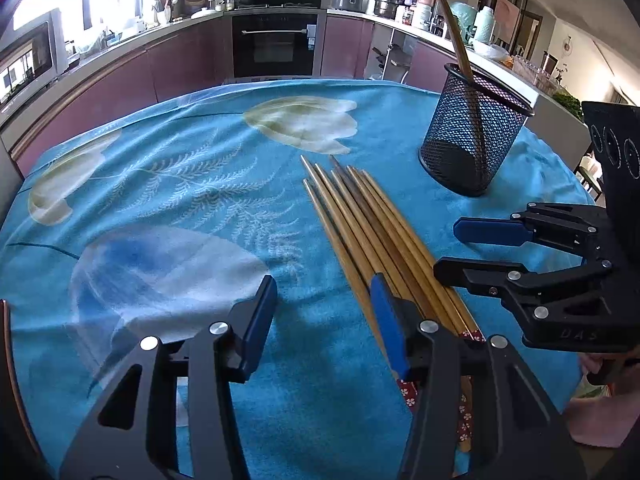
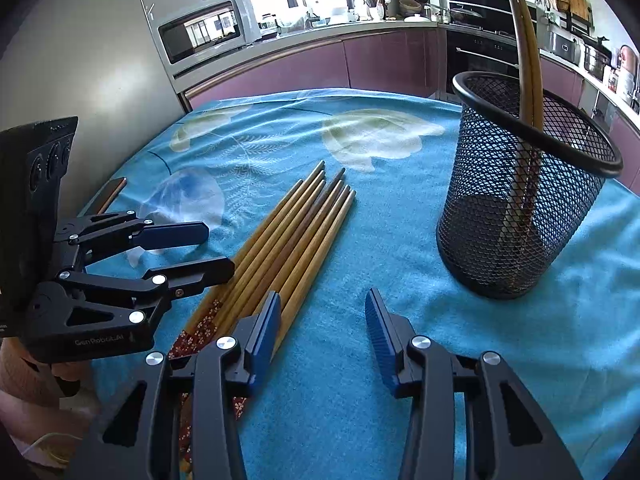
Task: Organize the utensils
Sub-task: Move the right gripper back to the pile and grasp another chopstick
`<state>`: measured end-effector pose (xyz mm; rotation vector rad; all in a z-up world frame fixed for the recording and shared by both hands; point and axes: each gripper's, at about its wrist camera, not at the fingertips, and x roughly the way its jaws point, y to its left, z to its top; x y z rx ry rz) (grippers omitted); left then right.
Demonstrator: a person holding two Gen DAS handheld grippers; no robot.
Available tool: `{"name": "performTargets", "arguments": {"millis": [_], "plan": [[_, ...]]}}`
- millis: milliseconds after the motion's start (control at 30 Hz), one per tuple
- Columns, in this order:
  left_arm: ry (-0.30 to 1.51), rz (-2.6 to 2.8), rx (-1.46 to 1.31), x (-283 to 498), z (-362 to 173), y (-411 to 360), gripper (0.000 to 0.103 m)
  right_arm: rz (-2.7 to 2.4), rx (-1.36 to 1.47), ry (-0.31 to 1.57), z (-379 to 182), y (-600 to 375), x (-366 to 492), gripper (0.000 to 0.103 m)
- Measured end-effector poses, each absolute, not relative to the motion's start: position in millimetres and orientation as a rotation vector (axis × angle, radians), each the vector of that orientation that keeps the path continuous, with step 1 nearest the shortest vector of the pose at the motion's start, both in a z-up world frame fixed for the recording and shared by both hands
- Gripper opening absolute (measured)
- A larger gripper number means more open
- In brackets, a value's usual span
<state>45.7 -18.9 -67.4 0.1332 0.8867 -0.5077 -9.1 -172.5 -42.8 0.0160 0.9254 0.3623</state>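
Chopsticks (image 1: pixel 372 232) are lying in a loose bundle on the blue tablecloth (image 1: pixel 180 184), tips pointing away toward the kitchen counter and the patterned handle ends coming back toward me. Two more are already standing in the black mesh cup (image 1: pixel 474 132), which is sitting off to the right of the bundle, near but not touching it.

I'm hovering both tools low over the handle end right now. The left gripper (image 1: pixel 324 308) is sitting with its jaws spread and nothing pinched: its right finger is over the left edge of the bundle, and its gap is mostly over bare cloth. The right gripper (image 2: pixel 324 320) is the mirror case, jaws apart and holding nothing, left finger by the bundle's right edge and the gap opening onto cloth toward the cup.

So the thing I'm watching is the long axis (it's running roughly along the way both grippers point, angled a bit). That means the jaws are closing across the sticks, which is what I want, but neither gap is actually straddling one yet. I'm thinking the right hand is the better bet, since it's on the cup side and only needs a small sidestep left.
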Motion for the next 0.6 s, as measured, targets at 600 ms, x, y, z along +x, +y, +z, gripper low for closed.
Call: {"name": "performTargets", "arguments": {"millis": [600], "plan": [[0.904, -0.503, 0.135, 56.1, -71.5, -22.6, 0.024, 0.316, -0.015, 0.949, -42.8, -173.1, -0.5, 0.025]]}}
